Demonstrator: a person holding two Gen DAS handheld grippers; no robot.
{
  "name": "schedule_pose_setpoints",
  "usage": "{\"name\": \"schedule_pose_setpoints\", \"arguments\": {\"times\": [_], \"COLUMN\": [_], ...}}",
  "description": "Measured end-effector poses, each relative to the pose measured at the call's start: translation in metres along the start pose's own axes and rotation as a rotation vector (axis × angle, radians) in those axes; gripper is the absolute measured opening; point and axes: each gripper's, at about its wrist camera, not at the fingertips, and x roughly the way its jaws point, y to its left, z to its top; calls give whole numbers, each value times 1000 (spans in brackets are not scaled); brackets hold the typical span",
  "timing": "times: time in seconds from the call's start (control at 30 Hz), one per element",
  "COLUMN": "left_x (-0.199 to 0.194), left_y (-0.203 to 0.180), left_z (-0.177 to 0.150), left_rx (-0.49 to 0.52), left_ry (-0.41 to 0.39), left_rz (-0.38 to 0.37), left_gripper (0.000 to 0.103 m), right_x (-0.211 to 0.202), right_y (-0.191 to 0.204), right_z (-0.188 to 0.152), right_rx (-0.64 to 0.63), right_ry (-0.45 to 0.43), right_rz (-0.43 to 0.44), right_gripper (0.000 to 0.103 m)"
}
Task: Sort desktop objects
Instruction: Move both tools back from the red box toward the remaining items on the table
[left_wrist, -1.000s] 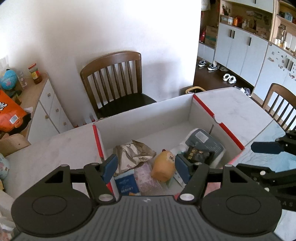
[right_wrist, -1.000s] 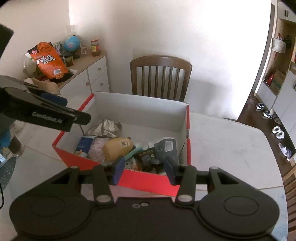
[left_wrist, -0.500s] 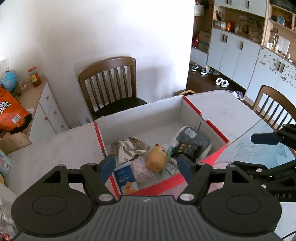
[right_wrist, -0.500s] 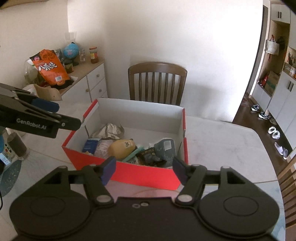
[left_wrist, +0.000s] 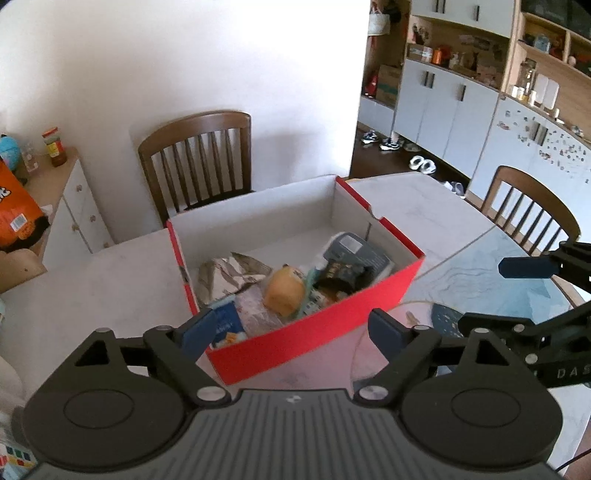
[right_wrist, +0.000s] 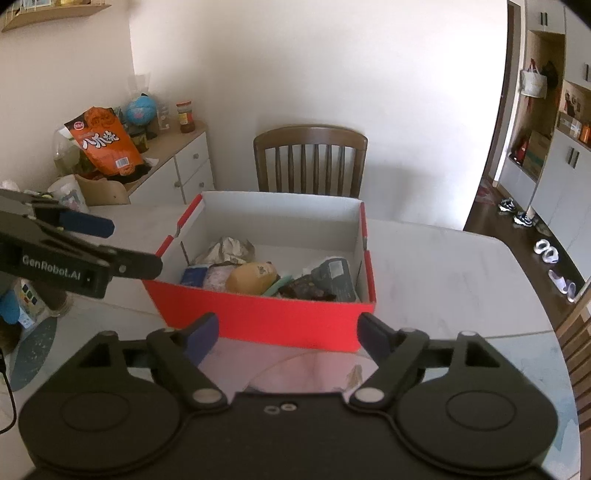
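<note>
I see red box (right_wrist: 258, 325) on table (right_wrist: 443, 266), just past my grippers; snacks inside, so sorted; left gripper (left_wrist: 291, 330) and right gripper (right_wrist: 288, 334) jaws opening, nothing between them.

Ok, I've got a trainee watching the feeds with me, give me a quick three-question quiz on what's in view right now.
1. True or false: the red box is empty.
2. What stands behind the box, against the wall: A) stool B) wooden chair C) bin?
3. Is anything between the jaws of the left gripper or the right gripper?

Key: 1 false, it holds packets and a yellow plush toy. 2 B. 3 No, both are opening with nothing between them.
</note>
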Motion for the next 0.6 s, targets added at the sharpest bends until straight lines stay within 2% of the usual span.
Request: {"name": "schedule_pose_setpoints", "arguments": {"times": [0.1, 0.13, 0.27, 0.6], "left_x": [-2, -2, -2, 12], "left_y": [-4, -5, -14, -25], "left_z": [-8, -11, -24, -60], "left_rx": [0, -1, 17, 19], "left_ry": [-17, -23, -38, 5], "left_rz": [-10, -17, -23, -48], "left_gripper": [94, 103, 103, 103], "right_x": [-4, -4, -7, -6], "right_y": [-2, -3, -8, -8], "right_z": [-7, -10, -24, -66], "right_rx": [14, 19, 39, 77], "right_ry": [2, 3, 6, 30], "right_rz": [-14, -18, -38, -85], "right_gripper": [85, 85, 87, 87]}}
